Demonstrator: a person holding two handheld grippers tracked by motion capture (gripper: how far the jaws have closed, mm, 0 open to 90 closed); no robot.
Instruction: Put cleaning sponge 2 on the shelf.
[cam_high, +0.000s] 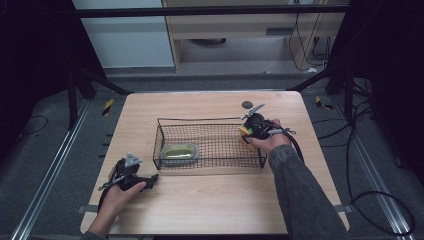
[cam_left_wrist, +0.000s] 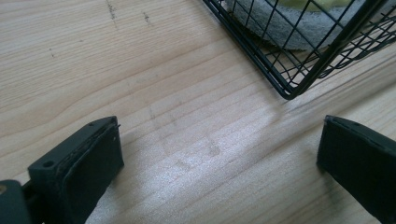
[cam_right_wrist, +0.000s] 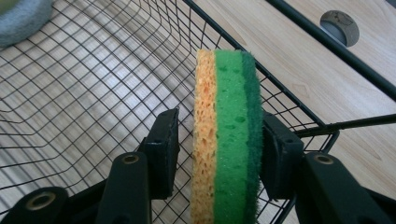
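Right tool (cam_right_wrist: 217, 154) slack around sponge (cam_right_wrist: 229, 135)

Your table (cam_high: 210, 200) is pale wood with a fine straight grain, smooth and faintly sheened, carrying a few dark scuffs near the left gripper (cam_left_wrist: 219, 154). The basket (cam_high: 210, 122) at the table's centre is thin black wire mesh, painted and slightly glossy. Between the jaws of your right gripper (cam_right_wrist: 219, 149) stands a sponge (cam_right_wrist: 224, 140): a porous, open-celled yellow foam layer, a smoother bright green foam layer, and a dark green fibrous scouring face, rough and matt. The jaw pads look like matt black rubber on hard black plastic. At the basket's nine o'clock end lies a second pad (cam_high: 181, 151), grey, fuzzy and felt-like, with a yellow-green top.
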